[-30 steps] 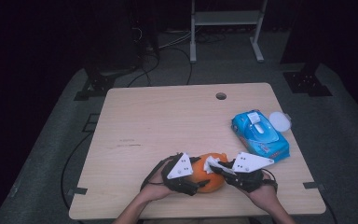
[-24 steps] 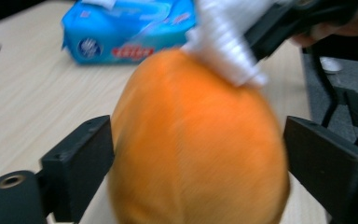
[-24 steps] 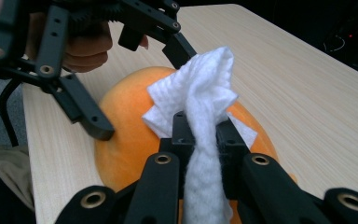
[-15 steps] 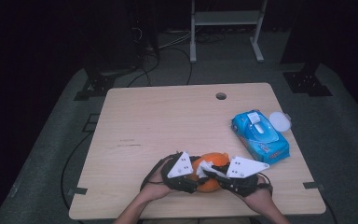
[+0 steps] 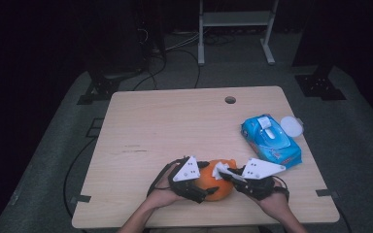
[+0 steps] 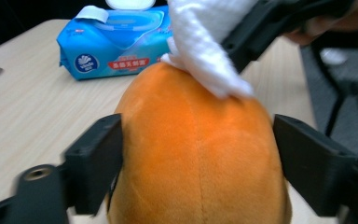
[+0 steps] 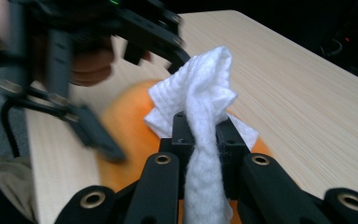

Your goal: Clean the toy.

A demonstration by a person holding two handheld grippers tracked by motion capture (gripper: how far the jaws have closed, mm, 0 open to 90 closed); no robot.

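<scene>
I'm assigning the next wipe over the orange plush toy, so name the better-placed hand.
Right. The right gripper is shut on the white wipe, which already rests on the orange plush toy. The left gripper straddles the toy, likely steadying it.

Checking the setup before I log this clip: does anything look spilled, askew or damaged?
Nothing stands out. The wipes pack lies flat with its flap up, its lid beside it on the table. The right tool presses a wipe on the orange toy.

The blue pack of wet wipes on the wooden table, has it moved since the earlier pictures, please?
No. The blue pack of wet wipes lies beside the white round lid as before.
</scene>
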